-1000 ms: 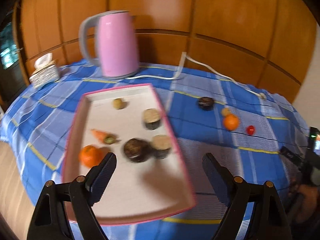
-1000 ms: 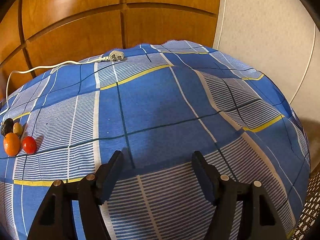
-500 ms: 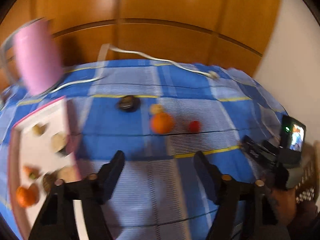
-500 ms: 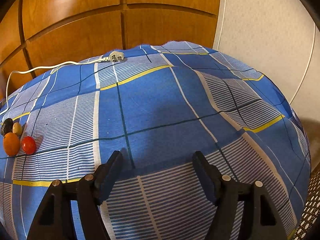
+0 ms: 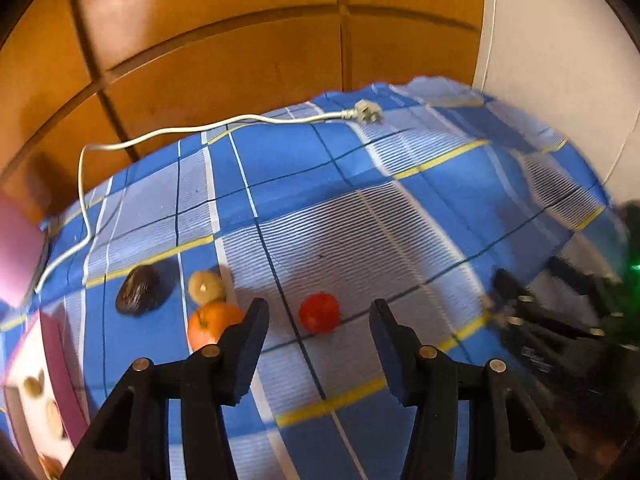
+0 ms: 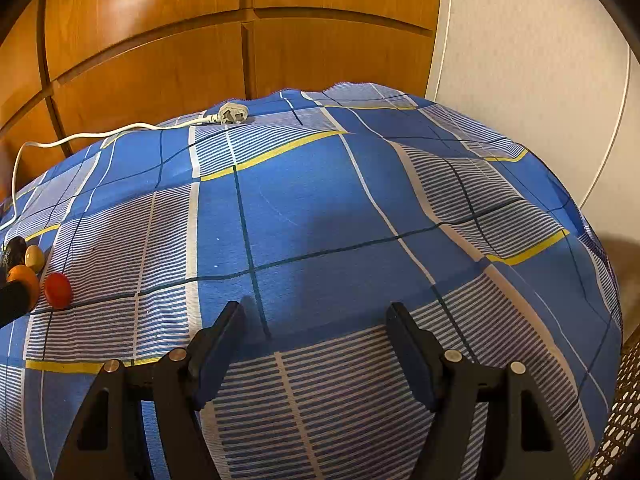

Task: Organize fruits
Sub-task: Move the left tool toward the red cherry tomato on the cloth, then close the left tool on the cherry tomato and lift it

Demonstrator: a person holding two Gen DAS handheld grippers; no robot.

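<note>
While the sort is part done, findings run near to far:

Left gripper: left gripper (image 5: 318,334) hangs over the desk (image 5: 400,240) with jaws set narrow, having just been closing; nothing is pressed between them, and the red fruit (image 5: 320,313) lies on the cloth beyond the tips, in line with the gap.
Right gripper: right gripper (image 6: 316,340) stands moderately wide and empty above bare cloth, well apart from the fruit.
Tray: pink-rimmed tray (image 5: 56,364) at the near left edge already holds several pieces, blurred; kinds not told.
Loose fruit: red fruit, orange (image 5: 210,322), a small pale fruit (image 5: 206,287) touching the orange, and a dark fruit (image 5: 140,290) just beside them, all on the cloth.
Beyond: white cord (image 5: 168,132) with its plug (image 5: 364,112) at the far edge.
Judgement: four pieces left to move; red fruit likely next.
</note>
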